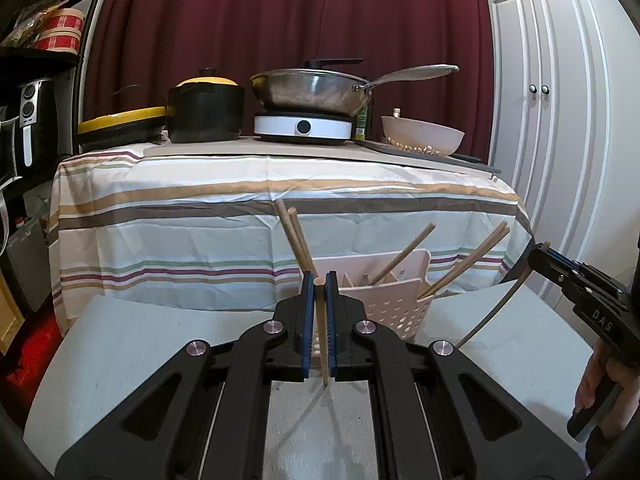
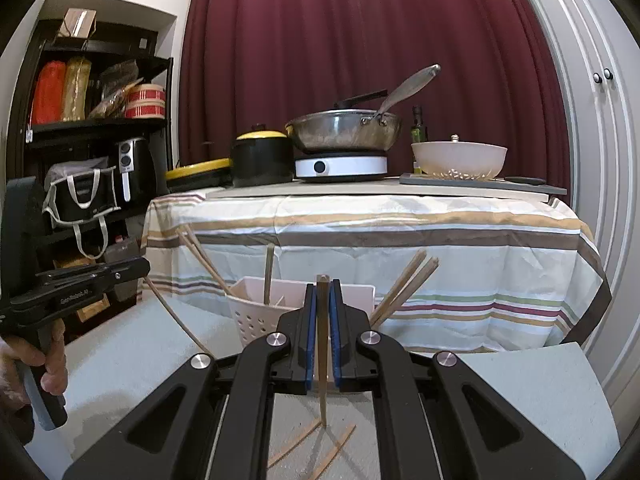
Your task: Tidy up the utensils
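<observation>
Both grippers, left and right, pinch one chopstick each; holder at one o'clock. Lower tips-first, keep upright.

Splayed chopsticks over caddy mouth

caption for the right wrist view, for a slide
Right gripper clamps one upright chopstick before the utensil caddy; two more chopsticks lie on the table.

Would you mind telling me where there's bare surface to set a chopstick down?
Bare: the grey surface left of the utensil holder, and right of it toward the cupboard. Crowded: under the right gripper, where loose chopsticks lie.
</observation>
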Demonstrator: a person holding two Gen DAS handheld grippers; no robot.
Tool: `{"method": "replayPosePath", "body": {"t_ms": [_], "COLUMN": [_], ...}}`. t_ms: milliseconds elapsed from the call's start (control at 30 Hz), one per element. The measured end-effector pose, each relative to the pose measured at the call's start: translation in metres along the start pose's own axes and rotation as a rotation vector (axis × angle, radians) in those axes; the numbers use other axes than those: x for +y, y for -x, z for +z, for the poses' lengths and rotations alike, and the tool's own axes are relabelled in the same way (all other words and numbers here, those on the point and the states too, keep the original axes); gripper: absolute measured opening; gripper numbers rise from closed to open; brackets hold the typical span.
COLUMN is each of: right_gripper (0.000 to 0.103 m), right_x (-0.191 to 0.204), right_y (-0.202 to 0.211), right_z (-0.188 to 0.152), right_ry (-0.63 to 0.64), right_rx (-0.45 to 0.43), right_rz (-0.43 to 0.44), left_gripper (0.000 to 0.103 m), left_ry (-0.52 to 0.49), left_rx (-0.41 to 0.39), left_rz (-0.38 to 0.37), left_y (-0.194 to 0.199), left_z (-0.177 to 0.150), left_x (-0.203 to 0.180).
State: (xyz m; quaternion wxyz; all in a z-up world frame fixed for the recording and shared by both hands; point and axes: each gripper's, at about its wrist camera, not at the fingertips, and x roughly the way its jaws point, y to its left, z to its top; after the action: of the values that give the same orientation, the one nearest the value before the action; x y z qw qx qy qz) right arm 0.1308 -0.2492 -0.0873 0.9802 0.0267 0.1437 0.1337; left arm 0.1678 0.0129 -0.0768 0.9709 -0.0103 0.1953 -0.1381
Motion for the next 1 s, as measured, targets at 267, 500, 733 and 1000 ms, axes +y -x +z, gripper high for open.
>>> {"method": "replayPosePath", "body": {"t_ms": [267, 500, 733, 1000], "right_gripper": [0.007, 0.007, 0.007, 0.007], "right_x": [-0.007, -0.008, -0.013, -0.016], "right_y": [0.016, 0.026, 0.010, -0.031], "right_z": [0.033, 0.072, 0.101, 0.106], "right_ry": [-0.008, 0.021, 0.023, 0.006], "right_rx": [-0.060, -0.154, -0.223, -0.206], "right_rz": [0.033, 0.039, 0.021, 0.012], "left_gripper": [0.006, 0.006, 0.006, 0.006], "left_ry": [-0.017, -0.045, -0.053, -0.038], "left_rx": [-0.050, -0.147, -0.238, -0.256], "left_rz": [-0.043, -0.056, -0.038, -0.048], "left_y": [0.022, 0.042, 0.034, 0.009], "left_z": [0.042, 0.091, 0.125, 0.147], "left_x": [-0.005, -0.012, -0.020, -0.021]}}
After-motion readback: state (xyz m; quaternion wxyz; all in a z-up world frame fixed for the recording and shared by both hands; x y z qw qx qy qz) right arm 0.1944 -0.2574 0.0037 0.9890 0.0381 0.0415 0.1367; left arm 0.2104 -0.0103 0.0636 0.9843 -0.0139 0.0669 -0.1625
